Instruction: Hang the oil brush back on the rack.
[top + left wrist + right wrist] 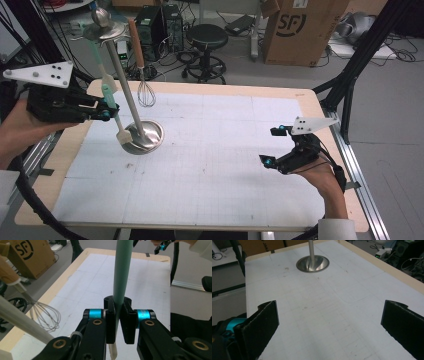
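Jaws of the left gripper [117, 323] are clenched on the teal handle of a spatula [109, 95], the two black pads pressing on it from either side in the left gripper view, with the handle rising straight up between them and a pale cream end showing just below the pads. From the high view, that gripper [104, 111] sits at the left edge of the table [300, 97], held in a hand [20, 131] that comes in from the left, and the spatula runs tilted through it: its teal handle reaches up toward the top of a metal stand [131, 100], and its cream blade hangs low beside the stand's round steel base, just above the white gridded mat [210, 165]. Whether the blade touches the base cannot be told. A whisk [145, 92] with a brown wooden handle hangs from the stand's top disc, on the far side of the pole, apart from the spatula. The right gripper [273, 146] is well away, over the right part of the mat, held in the right hand [325, 177]; its jaws stand wide apart with nothing between them, and in the right gripper view [329, 325] they frame bare mat, with the stand's base farther off. Behind the table stand a black stool [206, 37] and a cardboard box [300, 27].
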### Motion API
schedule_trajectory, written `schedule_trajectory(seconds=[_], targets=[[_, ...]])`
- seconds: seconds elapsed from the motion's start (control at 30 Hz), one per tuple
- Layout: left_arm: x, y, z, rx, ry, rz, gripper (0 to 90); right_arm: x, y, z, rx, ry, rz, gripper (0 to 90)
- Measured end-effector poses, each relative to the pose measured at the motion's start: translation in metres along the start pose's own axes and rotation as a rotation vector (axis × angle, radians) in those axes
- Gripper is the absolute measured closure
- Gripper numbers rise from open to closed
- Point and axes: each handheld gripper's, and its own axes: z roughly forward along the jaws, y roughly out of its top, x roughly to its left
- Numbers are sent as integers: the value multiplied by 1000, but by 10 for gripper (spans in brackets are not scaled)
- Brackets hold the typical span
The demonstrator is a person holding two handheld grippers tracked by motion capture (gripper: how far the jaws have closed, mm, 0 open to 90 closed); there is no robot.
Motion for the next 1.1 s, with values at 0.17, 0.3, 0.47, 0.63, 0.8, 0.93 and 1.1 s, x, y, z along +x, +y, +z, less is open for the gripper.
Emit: schedule_trajectory(seconds=[0.17, 0.3, 0.47, 0.63, 0.8, 0.93, 1.1], targets=[[10, 7, -6, 1, 12, -20, 836, -4, -15, -2, -13, -1, 20, 1], [17, 14, -11, -1, 21, -39, 836, -3, -21, -3, -16, 1, 20, 1], [24, 22, -14, 4, 33, -56, 836, -3, -24, -2, -17, -8, 18, 1], [31, 29, -16, 4, 35, -77, 836, -5, -26, -2, -22, -8, 24, 1], [37, 36, -16, 17, 46, -91, 837, -5, -26, -2, -27, -8, 24, 1], [42, 37, -16, 26, 50, -106, 837, -5, -26, -2, -28, -9, 23, 1], [48, 35, -16, 29, 56, -128, 837, -5, -26, -4, -32, -8, 26, 1]])
